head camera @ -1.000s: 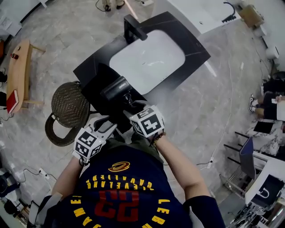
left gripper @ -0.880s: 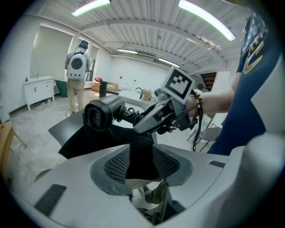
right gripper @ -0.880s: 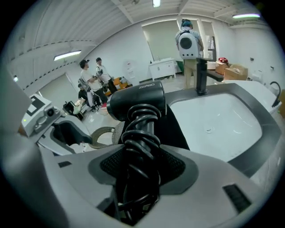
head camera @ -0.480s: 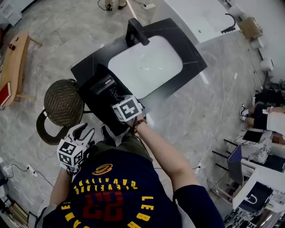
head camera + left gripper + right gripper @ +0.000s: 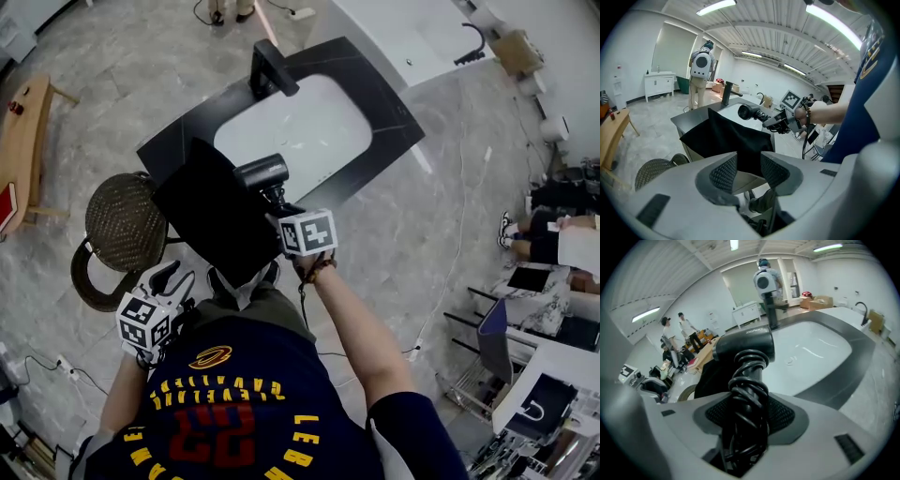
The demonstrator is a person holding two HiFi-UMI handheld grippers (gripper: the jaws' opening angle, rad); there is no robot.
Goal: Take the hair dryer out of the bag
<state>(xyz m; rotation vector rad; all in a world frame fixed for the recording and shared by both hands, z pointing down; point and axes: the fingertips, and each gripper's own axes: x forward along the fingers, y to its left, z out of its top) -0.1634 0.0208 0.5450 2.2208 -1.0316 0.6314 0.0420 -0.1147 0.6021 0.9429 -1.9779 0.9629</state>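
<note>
One black hair dryer (image 5: 262, 172) out of the flat black cloth bag (image 5: 211, 220)
right claw (image 5: 749, 406) pinching its cord-wrapped handle, up beside the bag; left claw (image 5: 749, 165) spread, empty, bag's near side

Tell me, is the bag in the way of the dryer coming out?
No, nothing visible is. The dryer is clear of the bag, held up beside it in the right tool, which is shut on its handle.

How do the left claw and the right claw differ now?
The right claw is shut on the hair dryer, by its handle; the left claw is open and empty. The right claw is near the sink; the left claw is near the woven basket. Both carry marker cubes.
</note>
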